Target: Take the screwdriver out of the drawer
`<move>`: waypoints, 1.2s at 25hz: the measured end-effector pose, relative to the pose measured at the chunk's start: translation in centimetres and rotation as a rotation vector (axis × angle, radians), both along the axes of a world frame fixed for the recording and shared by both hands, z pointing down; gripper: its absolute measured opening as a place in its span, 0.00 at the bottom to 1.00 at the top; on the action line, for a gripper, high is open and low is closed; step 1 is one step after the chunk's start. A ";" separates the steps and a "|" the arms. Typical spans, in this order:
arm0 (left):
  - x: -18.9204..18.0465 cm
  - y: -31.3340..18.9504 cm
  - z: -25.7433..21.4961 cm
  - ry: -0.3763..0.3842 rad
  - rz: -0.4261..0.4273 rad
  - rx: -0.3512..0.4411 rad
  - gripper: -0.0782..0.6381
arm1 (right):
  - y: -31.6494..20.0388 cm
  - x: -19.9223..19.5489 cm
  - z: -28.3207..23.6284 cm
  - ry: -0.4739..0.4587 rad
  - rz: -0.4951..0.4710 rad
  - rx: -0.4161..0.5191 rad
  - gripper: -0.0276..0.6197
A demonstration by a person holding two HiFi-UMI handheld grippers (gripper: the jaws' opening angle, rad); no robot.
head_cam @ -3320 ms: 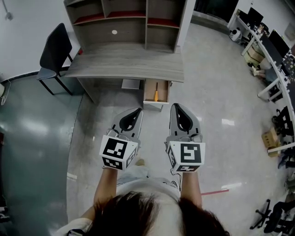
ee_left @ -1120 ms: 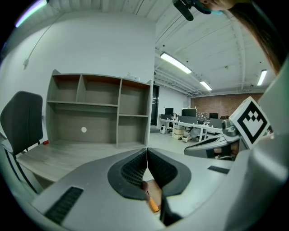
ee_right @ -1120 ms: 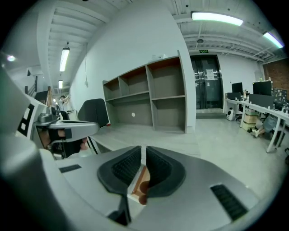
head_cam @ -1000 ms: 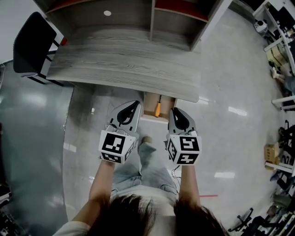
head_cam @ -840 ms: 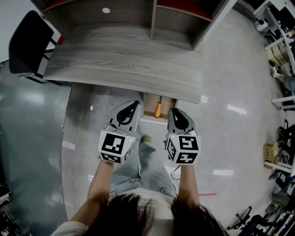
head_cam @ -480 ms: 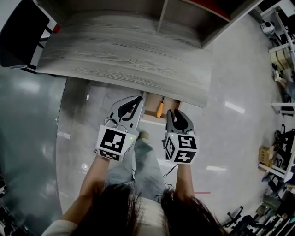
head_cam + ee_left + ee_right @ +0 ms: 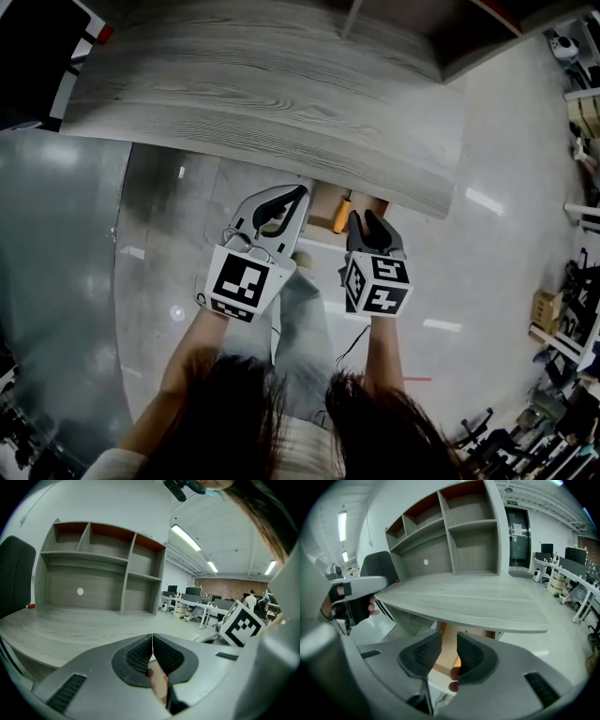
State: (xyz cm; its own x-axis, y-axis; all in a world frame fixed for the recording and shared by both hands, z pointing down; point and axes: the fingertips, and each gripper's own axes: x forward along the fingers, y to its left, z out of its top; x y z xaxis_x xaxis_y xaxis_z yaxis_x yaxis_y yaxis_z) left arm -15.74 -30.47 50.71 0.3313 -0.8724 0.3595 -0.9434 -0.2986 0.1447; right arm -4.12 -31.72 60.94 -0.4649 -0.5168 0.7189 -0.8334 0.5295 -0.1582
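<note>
The screwdriver (image 7: 341, 223), with an orange handle, lies in the open wooden drawer (image 7: 322, 204) under the desk's front edge. My right gripper (image 7: 366, 218) hangs just right of it above the drawer. Its jaws are opening and hold nothing. In the right gripper view the drawer (image 7: 446, 656) and a bit of orange handle (image 7: 457, 661) show through the gap of the right gripper (image 7: 449, 638). My left gripper (image 7: 299, 191) hovers at the drawer's left edge. In its own view the left gripper (image 7: 152, 638) is shut and empty.
The grey wooden desk (image 7: 281, 84) overhangs the drawer's back. A shelf unit (image 7: 454, 536) stands on it. A black chair (image 7: 37, 42) is at the far left. The person's legs (image 7: 305, 309) are below the grippers. Other desks (image 7: 583, 103) line the right side.
Both grippers have moved forward and down to the drawer, and the desk now fills the top of the head view. The right jaws, shut before, have parted.
</note>
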 end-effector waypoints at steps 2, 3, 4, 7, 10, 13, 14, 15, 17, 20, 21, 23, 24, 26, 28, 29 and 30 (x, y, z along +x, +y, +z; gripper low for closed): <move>0.0 -0.2 0.9 0.006 0.002 -0.008 0.13 | -0.1 0.0 1.4 0.012 -0.002 -0.018 0.19; 0.1 -0.3 1.4 0.011 0.003 -0.012 0.13 | -0.2 0.0 2.1 0.019 -0.003 -0.028 0.19; 0.1 -0.3 1.9 0.014 0.004 -0.017 0.13 | -0.2 0.0 2.7 0.025 -0.003 -0.039 0.20; 0.0 -0.6 3.3 0.024 0.007 -0.030 0.13 | -0.2 0.0 4.8 0.042 -0.006 -0.072 0.21; 0.2 -0.9 4.7 0.033 0.006 -0.043 0.13 | -0.3 0.1 6.6 0.060 -0.012 -0.096 0.21; 0.4 -1.1 6.1 0.036 0.009 -0.057 0.13 | -0.6 0.2 8.2 0.070 -0.013 -0.115 0.22; 0.4 -1.1 6.6 0.036 0.011 -0.062 0.13 | -0.7 0.2 8.7 0.073 -0.011 -0.122 0.22; 0.4 -1.2 7.1 0.036 0.012 -0.066 0.13 | -0.8 0.1 9.3 0.077 -0.010 -0.130 0.22; 0.3 -1.3 8.0 0.037 0.012 -0.075 0.13 | -1.0 0.1 10.4 0.083 -0.006 -0.149 0.22; 0.2 -1.5 9.1 0.040 0.007 -0.085 0.13 | -1.1 0.2 11.8 0.090 0.002 -0.178 0.23; 0.3 -1.6 9.5 0.042 0.006 -0.088 0.13 | -1.1 0.2 12.3 0.093 0.005 -0.188 0.23; 0.4 -1.7 10.0 0.043 0.007 -0.092 0.13 | -1.1 0.3 13.1 0.100 0.011 -0.207 0.23; 0.5 -1.7 10.3 0.044 0.009 -0.093 0.13 | -1.1 0.3 13.4 0.105 0.014 -0.217 0.23; 0.7 -1.8 10.6 0.046 0.013 -0.096 0.13 | -1.0 0.4 14.0 0.113 0.020 -0.235 0.23; 1.0 -1.9 10.9 0.049 0.015 -0.098 0.13 | -1.0 0.4 14.5 0.121 0.026 -0.254 0.23; 1.1 -1.9 11.1 0.050 0.017 -0.099 0.13 | -0.9 0.4 14.8 0.127 0.029 -0.263 0.23; 1.2 -2.0 11.3 0.050 0.020 -0.101 0.13 | -0.9 0.4 15.2 0.134 0.030 -0.272 0.23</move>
State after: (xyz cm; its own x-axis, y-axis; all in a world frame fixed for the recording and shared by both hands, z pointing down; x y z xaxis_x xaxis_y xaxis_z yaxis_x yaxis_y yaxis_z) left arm -14.52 -32.43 62.01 0.3680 -0.8257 0.4275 -0.9282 -0.2989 0.2218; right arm -3.70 -32.63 76.10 -0.3440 -0.3085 0.8869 -0.8710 0.4576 -0.1786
